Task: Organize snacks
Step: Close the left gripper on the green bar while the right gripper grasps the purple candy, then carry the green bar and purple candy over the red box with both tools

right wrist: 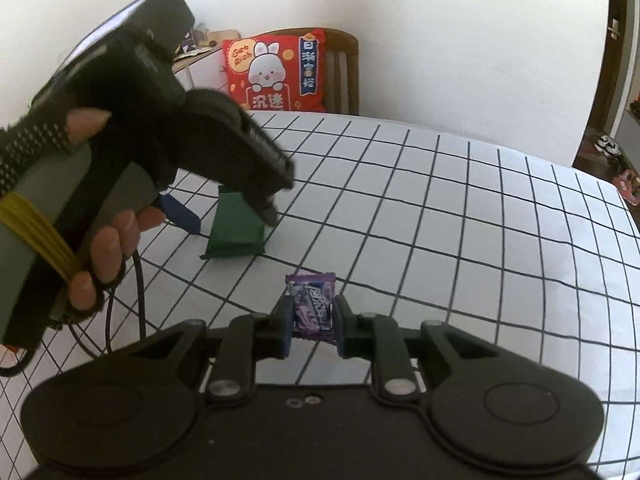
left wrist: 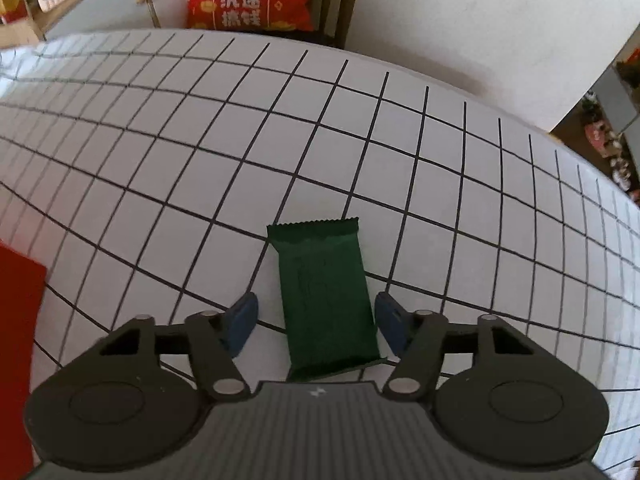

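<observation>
My left gripper (left wrist: 316,322) tips steeply down over the flat dark green snack packet (left wrist: 326,300) lying on the white checked tablecloth (left wrist: 440,160), fingers apart on both sides, not touching. My right gripper (right wrist: 310,322) slants down, squeezing a small purple candy wrapper (right wrist: 311,304).
</observation>
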A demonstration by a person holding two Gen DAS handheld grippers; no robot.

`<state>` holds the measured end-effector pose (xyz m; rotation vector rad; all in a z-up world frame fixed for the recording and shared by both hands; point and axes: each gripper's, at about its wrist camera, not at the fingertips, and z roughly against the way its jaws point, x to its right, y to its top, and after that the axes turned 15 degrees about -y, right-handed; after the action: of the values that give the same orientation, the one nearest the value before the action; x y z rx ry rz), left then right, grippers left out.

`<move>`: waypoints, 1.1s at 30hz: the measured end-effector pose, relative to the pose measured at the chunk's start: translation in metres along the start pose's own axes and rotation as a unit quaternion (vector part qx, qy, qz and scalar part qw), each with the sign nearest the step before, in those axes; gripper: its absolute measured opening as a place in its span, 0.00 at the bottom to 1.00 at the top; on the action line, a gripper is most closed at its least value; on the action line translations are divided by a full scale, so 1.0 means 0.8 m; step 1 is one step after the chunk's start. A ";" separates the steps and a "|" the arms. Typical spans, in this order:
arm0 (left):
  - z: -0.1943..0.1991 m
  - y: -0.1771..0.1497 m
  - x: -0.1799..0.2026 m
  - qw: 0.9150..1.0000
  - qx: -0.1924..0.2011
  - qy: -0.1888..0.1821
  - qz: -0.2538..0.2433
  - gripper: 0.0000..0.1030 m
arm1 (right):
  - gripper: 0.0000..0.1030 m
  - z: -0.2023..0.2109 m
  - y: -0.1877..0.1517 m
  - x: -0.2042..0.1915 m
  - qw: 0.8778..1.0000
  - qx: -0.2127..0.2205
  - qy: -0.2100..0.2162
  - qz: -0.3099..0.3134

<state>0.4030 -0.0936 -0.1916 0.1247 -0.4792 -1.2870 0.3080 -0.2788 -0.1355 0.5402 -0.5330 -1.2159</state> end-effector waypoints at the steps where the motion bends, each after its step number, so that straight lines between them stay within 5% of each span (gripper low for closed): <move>1: 0.000 -0.001 0.002 1.000 0.003 0.002 -0.002 0.51 | 0.18 -0.001 0.001 0.001 1.000 0.000 -0.001 -0.002; 2: 0.002 -0.001 0.003 1.000 0.006 0.006 -0.005 0.43 | 0.18 -0.001 0.000 0.003 1.000 -0.001 -0.004 -0.004; 14: 0.041 -0.036 -0.013 1.000 -0.002 -0.007 -0.022 0.43 | 0.18 0.012 -0.008 0.015 0.999 -0.016 0.001 -0.047; 33: 0.192 -0.127 -0.060 0.999 0.036 -0.016 -0.035 0.43 | 0.18 0.117 -0.007 -0.015 0.999 0.010 0.031 -0.038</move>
<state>0.2396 -0.0509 -0.1027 0.1840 -0.5528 -1.3423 0.2404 -0.2780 -0.0689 0.6173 -0.4760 -1.2633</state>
